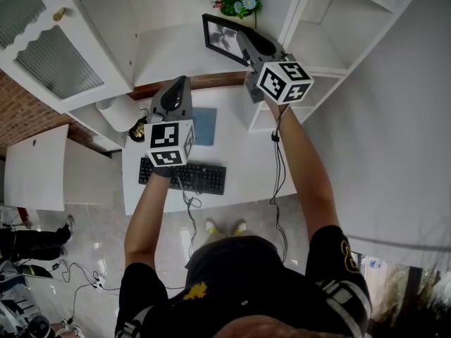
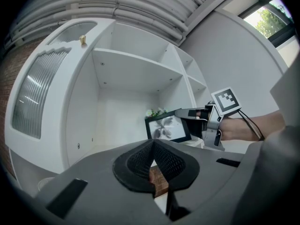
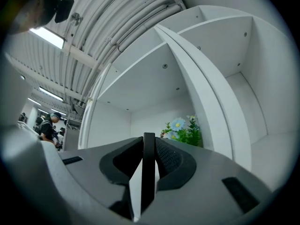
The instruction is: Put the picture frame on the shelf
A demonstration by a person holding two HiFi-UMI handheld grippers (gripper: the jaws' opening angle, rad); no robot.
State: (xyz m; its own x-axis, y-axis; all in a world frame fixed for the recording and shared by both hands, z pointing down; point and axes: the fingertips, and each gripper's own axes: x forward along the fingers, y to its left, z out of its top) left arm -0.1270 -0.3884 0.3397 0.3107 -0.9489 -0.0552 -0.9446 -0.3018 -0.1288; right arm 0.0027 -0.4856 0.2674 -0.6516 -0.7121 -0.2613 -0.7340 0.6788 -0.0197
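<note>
A black picture frame (image 1: pixel 222 39) with a grey leaf print hangs upright in front of the white shelf (image 1: pixel 169 44). My right gripper (image 1: pixel 243 36) is shut on the frame's right edge. In the right gripper view the frame (image 3: pixel 148 172) stands edge-on between the pads of my right gripper (image 3: pixel 149 154). The left gripper view shows the frame (image 2: pixel 168 128) and the right gripper (image 2: pixel 183 112) in the shelf's open bay (image 2: pixel 126 74). My left gripper (image 1: pixel 180 83) hovers lower over the desk, shut and empty (image 2: pixel 152 161). A pot of artificial flowers (image 1: pixel 238 1) stands just behind the frame.
A white desk (image 1: pixel 243 164) below carries a black keyboard (image 1: pixel 184 177), a blue pad (image 1: pixel 205 125) and a white cylinder (image 1: pixel 120 113). A cabinet door with ribbed glass (image 1: pixel 49 44) stands open at left. A slanted white divider (image 3: pixel 206 93) bounds the bay. People stand far off (image 3: pixel 48 125).
</note>
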